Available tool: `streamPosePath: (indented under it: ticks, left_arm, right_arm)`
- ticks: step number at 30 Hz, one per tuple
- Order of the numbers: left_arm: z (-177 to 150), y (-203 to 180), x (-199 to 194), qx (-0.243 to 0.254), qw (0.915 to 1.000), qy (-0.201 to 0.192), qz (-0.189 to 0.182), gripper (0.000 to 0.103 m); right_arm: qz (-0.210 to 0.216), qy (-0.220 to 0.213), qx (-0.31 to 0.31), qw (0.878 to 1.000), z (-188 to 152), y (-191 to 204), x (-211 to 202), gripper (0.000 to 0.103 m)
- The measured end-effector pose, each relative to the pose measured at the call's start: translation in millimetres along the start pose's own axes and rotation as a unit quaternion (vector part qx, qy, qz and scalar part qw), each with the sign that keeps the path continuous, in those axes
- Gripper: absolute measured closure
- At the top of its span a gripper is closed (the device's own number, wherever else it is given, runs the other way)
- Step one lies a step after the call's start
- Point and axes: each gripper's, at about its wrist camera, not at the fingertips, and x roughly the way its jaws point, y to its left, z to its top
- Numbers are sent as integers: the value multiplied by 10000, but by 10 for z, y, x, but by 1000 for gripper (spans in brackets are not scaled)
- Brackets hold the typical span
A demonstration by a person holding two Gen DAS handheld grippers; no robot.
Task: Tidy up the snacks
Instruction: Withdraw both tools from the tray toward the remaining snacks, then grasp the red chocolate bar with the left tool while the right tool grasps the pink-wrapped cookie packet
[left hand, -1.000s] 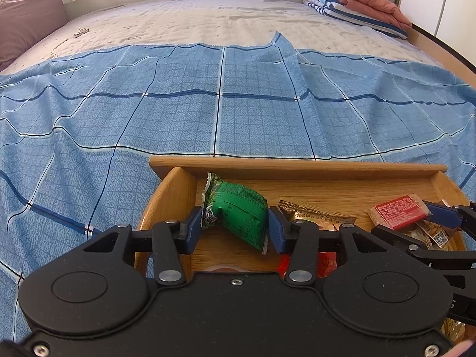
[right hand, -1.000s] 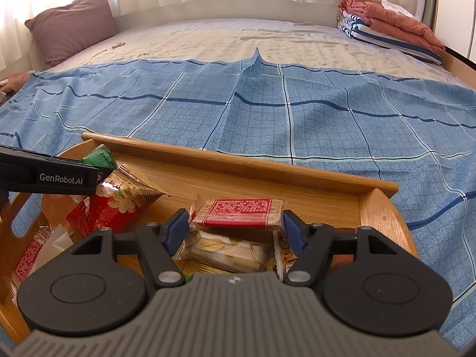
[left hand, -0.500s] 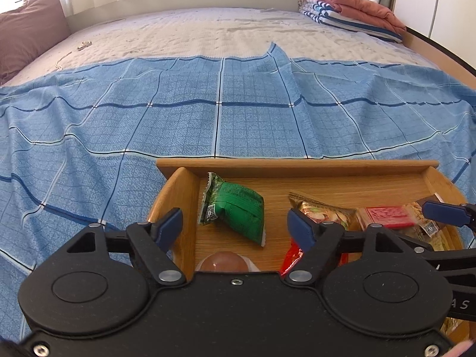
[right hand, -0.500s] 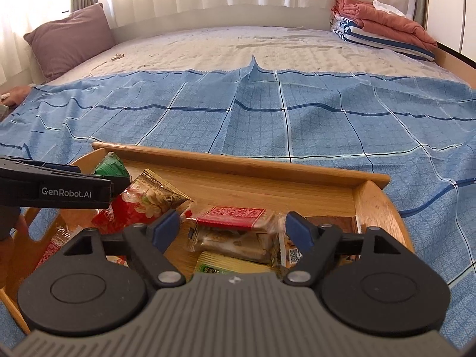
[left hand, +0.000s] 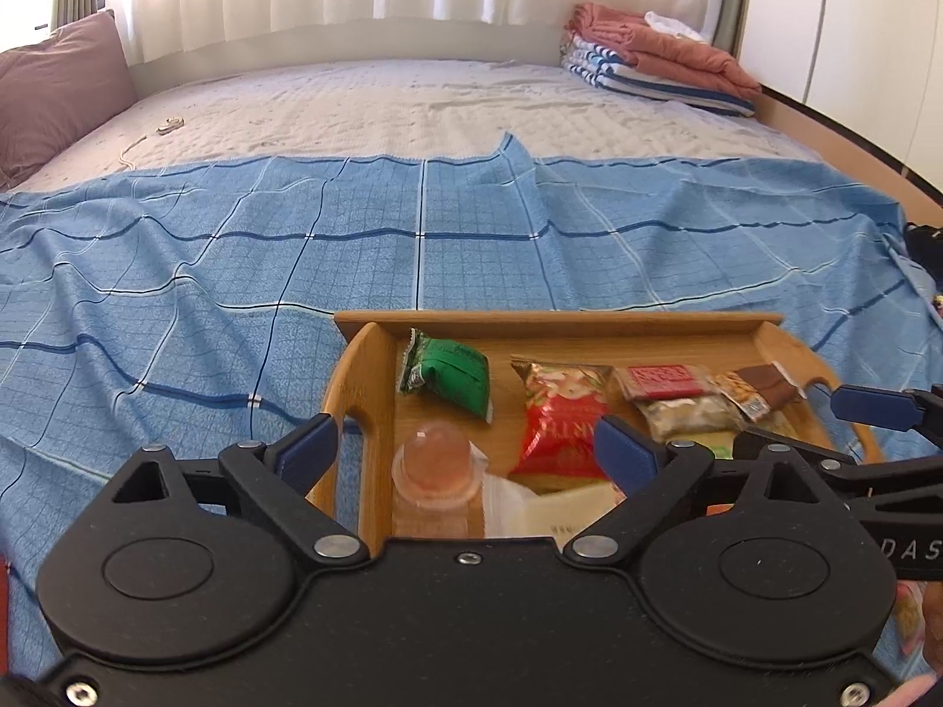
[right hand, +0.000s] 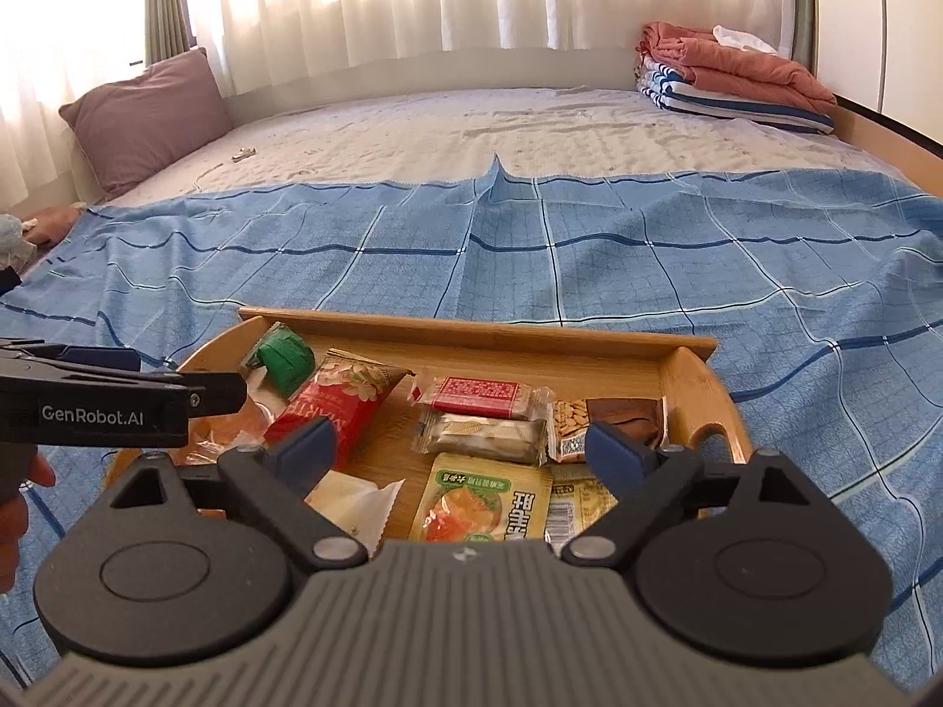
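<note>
Holding glossy crinkled snack packets (right hand: 480, 396), curved-sided wooden tray (right hand: 686, 377), checked cloth (right hand: 589, 271)

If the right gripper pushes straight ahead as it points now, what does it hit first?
Probably the pale snack bar lying in the tray, just ahead of the open right gripper. The yellow-green packet sits nearer but seems lower, under the line. Depth is hard to judge.

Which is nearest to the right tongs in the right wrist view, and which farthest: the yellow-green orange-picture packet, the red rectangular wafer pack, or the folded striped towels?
1. Yellow-green orange-picture packet, in the wooden tray between the open right tongs.
2. Red rectangular wafer pack, mid-tray.
3. Folded striped towels, far right corner of the bed.
</note>
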Motion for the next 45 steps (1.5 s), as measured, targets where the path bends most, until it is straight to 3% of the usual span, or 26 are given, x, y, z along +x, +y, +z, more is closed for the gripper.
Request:
streamPosePath:
  ticks: [6, 19, 33, 45]
  left_arm:
    - [-222, -120, -450, 240, 9993, -254, -134, 7]
    - [-793, -384, -1053, 494, 9960, -540, -510, 6]
    - [-1247, -743, -1166, 679, 9924, -551, -870, 4]
    - [-1407, -1217, -872, 794, 9911, -150, -1060, 4]
  right_arm:
    - [-4, -254, -39, 9997, -140, 59, -377, 1]
    - [-299, -579, -165, 9977, -611, -55, -1025, 0]
    - [-843, -549, -475, 9938, -1250, -378, -1403, 0]
    - [-1020, -354, -353, 9935, -1570, -703, -1360, 0]
